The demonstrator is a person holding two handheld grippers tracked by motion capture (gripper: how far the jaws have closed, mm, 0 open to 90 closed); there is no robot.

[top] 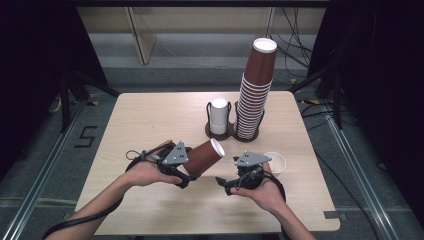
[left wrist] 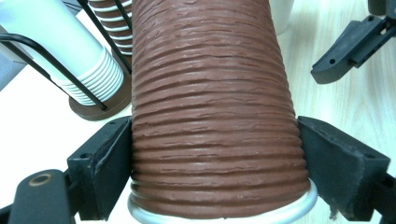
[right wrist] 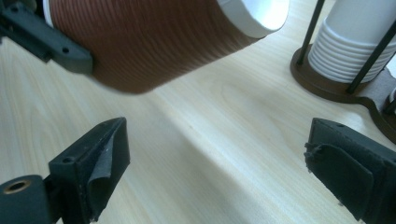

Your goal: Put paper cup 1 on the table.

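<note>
Worktop [top: 150, 120] carries a tall brown cup stack [top: 255, 95] beyond both jaws. My left gripper [top: 187, 176] has its jaws clamped round the brown cup [top: 205, 156], tipped sideways. Right gripper [top: 226, 184] jaws gape, empty, just beside it. Likely next: right takes the cup's rim.

A pale wooden table [top: 150, 120] with rounded corners fills the middle of the high view. On it, right of centre toward the far edge, stands a dark wire cup holder [top: 231, 131] — a short white cup stack [top: 218, 116] in one side, a tall brown cup stack [top: 254, 95] in the other. A single white cup [top: 276, 162] stands at right, just below the holder.
</note>
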